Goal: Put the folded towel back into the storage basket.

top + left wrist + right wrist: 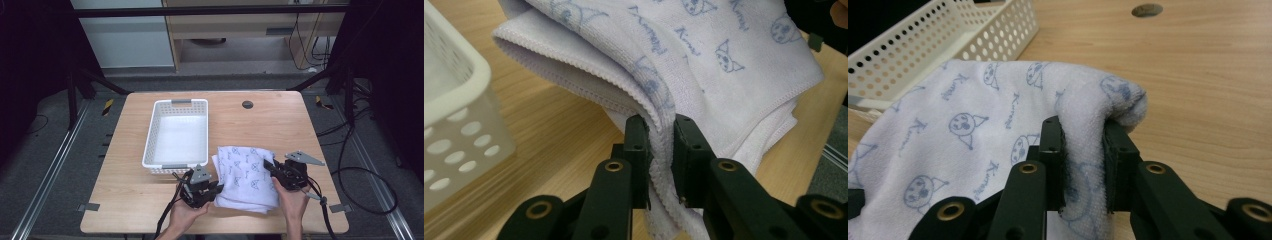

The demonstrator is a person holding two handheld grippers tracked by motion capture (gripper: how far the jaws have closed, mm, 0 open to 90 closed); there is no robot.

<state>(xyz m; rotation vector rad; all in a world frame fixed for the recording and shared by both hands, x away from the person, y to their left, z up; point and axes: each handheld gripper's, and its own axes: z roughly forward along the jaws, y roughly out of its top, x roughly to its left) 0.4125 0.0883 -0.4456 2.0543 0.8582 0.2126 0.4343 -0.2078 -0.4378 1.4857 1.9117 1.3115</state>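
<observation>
- The white towel carries a repeated pale-blue print: a short word in slanted handwriting beside small cartoon faces with pointed ears.
- In the right gripper view the word looks like "Kuromi", though the letters are too soft to be sure.
- In the left gripper view the same word repeats across the towel, equally blurred.

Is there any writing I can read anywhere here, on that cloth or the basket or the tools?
"Kuromi", as best it reads: pale blue script repeated across the white towel, between little cartoon faces; the letters are soft, so the spelling is uncertain.
White basket: no text visible.
Left tongs and right tongs, both clamped on the towel: no markings legible.
Table: none.
</observation>
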